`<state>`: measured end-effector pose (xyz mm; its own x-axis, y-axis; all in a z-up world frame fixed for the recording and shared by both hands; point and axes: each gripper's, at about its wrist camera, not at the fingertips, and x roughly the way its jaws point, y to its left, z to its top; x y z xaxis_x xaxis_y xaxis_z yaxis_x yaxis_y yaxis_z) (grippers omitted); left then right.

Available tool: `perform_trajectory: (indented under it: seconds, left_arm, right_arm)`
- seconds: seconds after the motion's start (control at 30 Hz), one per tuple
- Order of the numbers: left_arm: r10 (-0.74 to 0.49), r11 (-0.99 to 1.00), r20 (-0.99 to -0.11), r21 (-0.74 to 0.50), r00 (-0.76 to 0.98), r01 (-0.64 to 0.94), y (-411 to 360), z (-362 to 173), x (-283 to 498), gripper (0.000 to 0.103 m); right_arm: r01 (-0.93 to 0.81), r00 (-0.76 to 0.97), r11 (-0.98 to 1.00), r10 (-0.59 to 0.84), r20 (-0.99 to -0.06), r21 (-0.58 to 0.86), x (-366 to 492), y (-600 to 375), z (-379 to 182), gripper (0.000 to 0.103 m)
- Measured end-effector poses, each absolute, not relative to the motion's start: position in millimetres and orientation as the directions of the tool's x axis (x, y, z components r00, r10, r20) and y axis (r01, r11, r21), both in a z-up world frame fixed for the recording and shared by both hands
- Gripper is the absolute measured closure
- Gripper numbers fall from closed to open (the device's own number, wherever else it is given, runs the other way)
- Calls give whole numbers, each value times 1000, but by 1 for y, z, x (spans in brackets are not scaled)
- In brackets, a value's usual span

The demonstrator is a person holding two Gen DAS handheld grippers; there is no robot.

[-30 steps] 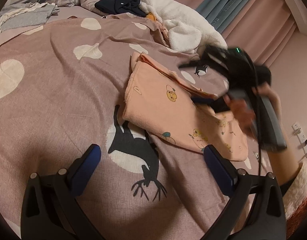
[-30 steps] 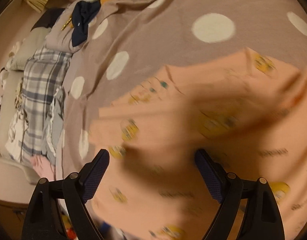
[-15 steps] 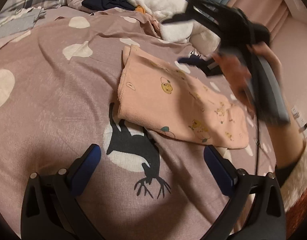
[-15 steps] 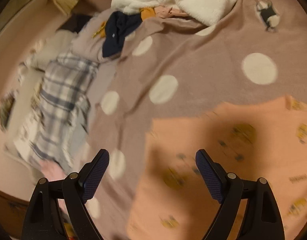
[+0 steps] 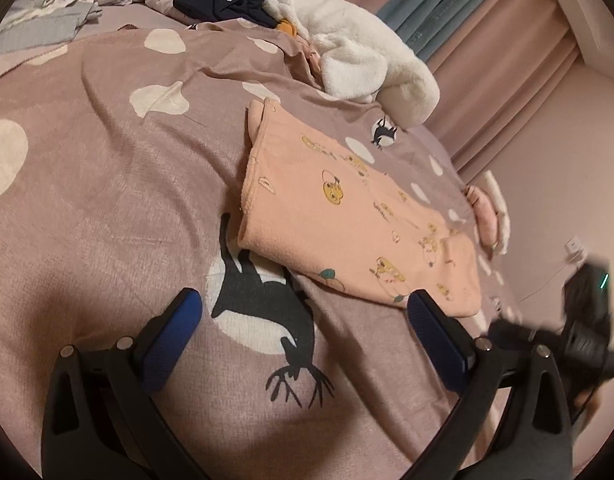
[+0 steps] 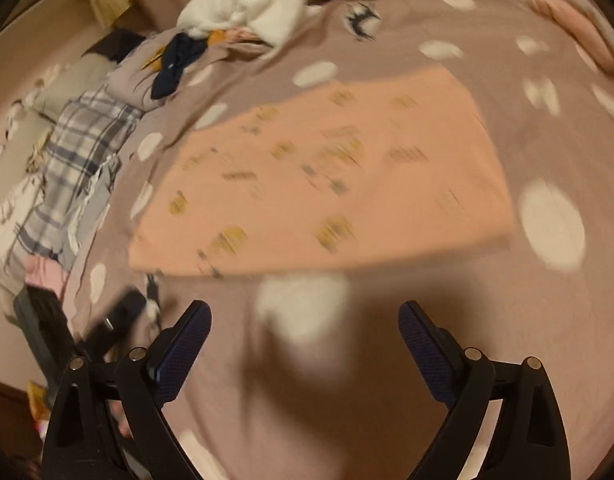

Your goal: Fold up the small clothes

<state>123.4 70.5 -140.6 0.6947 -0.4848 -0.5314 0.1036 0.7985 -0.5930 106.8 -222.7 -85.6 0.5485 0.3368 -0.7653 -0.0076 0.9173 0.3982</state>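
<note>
While both hand-held grippers, left and right, hang wide and empty, pinch the peach garment's near corners together; fold evenly on the bed.

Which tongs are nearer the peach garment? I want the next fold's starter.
Left, narrowly. The left tongs hover at the peach garment's near edge, one finger overlapping it; the right tongs hang just short.
</note>
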Motion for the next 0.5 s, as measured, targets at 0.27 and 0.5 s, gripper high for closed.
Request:
perform_trajectory:
  seconds: [0.27, 0.5]
  left_arm:
    - [-572, 710, -473, -695, 671, 116, 69, -133, 137, 0]
    - [-770, 451, -309, -882, 559, 135, 61, -132, 164, 0]
  right_arm:
    - [25, 534, 733, 565, -629, 679, 124, -273, -124, 1]
    - [41, 554, 573, 669, -496, 818, 142, -297, -133, 1]
